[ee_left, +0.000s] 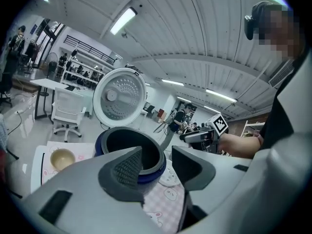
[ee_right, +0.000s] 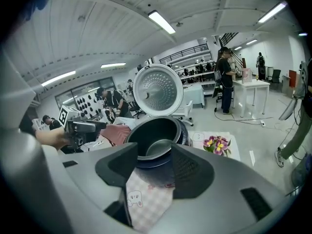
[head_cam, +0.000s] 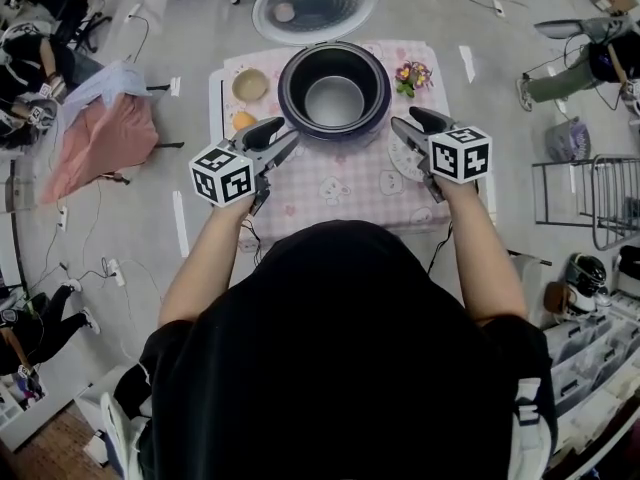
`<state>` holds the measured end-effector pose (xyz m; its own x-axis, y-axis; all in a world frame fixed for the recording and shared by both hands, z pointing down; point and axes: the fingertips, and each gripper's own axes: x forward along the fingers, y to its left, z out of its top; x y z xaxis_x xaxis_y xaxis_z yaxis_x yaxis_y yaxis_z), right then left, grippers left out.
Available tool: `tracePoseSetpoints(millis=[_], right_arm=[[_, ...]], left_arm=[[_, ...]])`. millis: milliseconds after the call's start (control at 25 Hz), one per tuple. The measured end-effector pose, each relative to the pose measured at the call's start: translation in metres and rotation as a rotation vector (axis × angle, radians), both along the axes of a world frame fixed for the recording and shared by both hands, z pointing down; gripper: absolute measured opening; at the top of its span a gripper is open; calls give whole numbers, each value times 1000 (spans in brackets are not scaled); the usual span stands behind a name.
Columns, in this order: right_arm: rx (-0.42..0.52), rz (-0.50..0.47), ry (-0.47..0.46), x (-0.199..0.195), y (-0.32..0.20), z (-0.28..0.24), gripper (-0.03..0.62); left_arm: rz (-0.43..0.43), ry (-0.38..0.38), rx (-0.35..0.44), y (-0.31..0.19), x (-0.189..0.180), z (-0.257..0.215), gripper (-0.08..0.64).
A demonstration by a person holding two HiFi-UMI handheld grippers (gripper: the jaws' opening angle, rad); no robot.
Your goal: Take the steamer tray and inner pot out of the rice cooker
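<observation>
The dark blue rice cooker (head_cam: 335, 93) stands at the far middle of the table with its lid (head_cam: 315, 3) swung open behind it. The dark inner pot (head_cam: 335, 101) sits inside, its bare metal bottom showing (ee_right: 158, 147). A white round perforated tray (head_cam: 405, 163) lies flat on the cloth right of the cooker, partly hidden beneath my right gripper. My left gripper (head_cam: 280, 134) hovers at the cooker's near left, open and empty (ee_left: 157, 162). My right gripper (head_cam: 405, 123) hovers at its near right, also open and empty (ee_right: 153, 167). Neither touches the cooker.
A pink chequered cloth (head_cam: 340, 188) covers the small table. A small beige bowl (head_cam: 250, 85) and an orange object (head_cam: 243, 121) sit left of the cooker, a flower bunch (head_cam: 413, 74) at the far right. Pink fabric (head_cam: 100, 138) lies on the floor at left; people stand farther off.
</observation>
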<state>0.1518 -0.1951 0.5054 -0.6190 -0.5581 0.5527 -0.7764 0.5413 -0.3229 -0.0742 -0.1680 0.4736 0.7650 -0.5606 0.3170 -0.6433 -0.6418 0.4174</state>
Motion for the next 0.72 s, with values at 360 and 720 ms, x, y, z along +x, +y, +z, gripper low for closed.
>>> tracePoseSetpoints(millis=[360,720], right_arm=[[-29,-7,8,-9,-27,21,216],[-75,-26,12,-24,-61,47,210]], left_arm=[[-76,-85,-13,-32,-15,30,201],[-120,-151,-50,-70,-21,67,192]])
